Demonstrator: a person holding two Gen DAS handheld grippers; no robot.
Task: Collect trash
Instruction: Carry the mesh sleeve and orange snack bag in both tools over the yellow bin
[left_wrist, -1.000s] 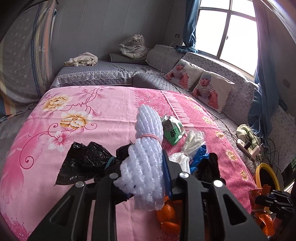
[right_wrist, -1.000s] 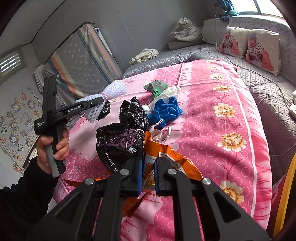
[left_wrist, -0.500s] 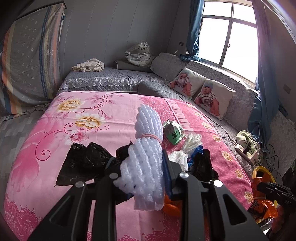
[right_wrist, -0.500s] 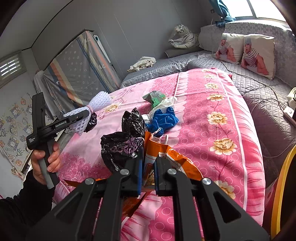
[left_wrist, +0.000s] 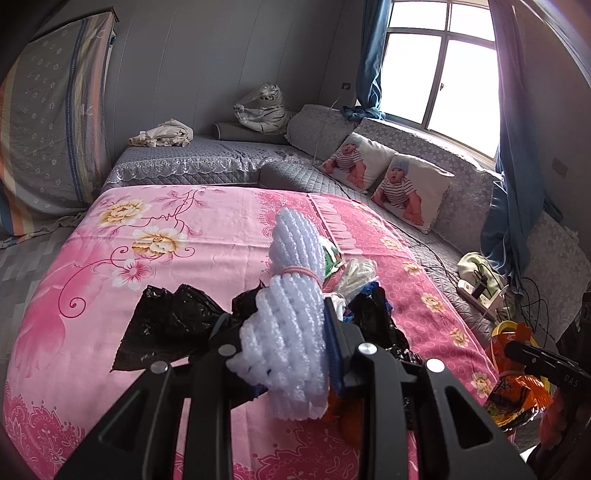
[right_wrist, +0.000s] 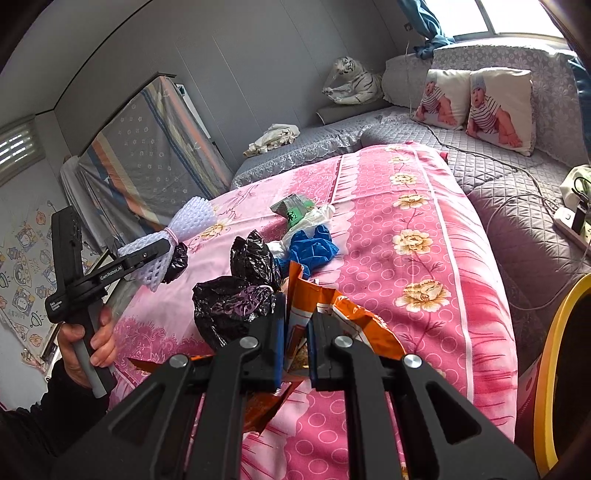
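a white foam mesh bundle (left_wrist: 291, 325) is clamped in the left tool (left_wrist: 291, 354), a crinkled orange snack wrapper (right_wrist: 325, 314) in the nearly closed right tool (right_wrist: 297, 332), both above the near edge of the pink floral bed (right_wrist: 424, 295). carrying to a bin is judged next; black bags (right_wrist: 236, 299) remain.

A white foam net sleeve (left_wrist: 291, 317), bundled and cinched at its waist by a pink rubber band, is held up off the bed, flaring at both ends. An orange snack wrapper (right_wrist: 332, 314), torn open and crumpled, is also lifted clear of the cover. On the pink flowered bed cover (right_wrist: 424, 236) the rest of the trash lies in a loose pile: two crumpled black plastic bags (right_wrist: 236, 302), one bunched behind the other; a blue glove (right_wrist: 314, 249) touching them; a wad of white plastic (right_wrist: 317, 218); and a green and grey packet (right_wrist: 291, 206) at the far end. Another black bag (left_wrist: 170, 328) lies flattened to the left.
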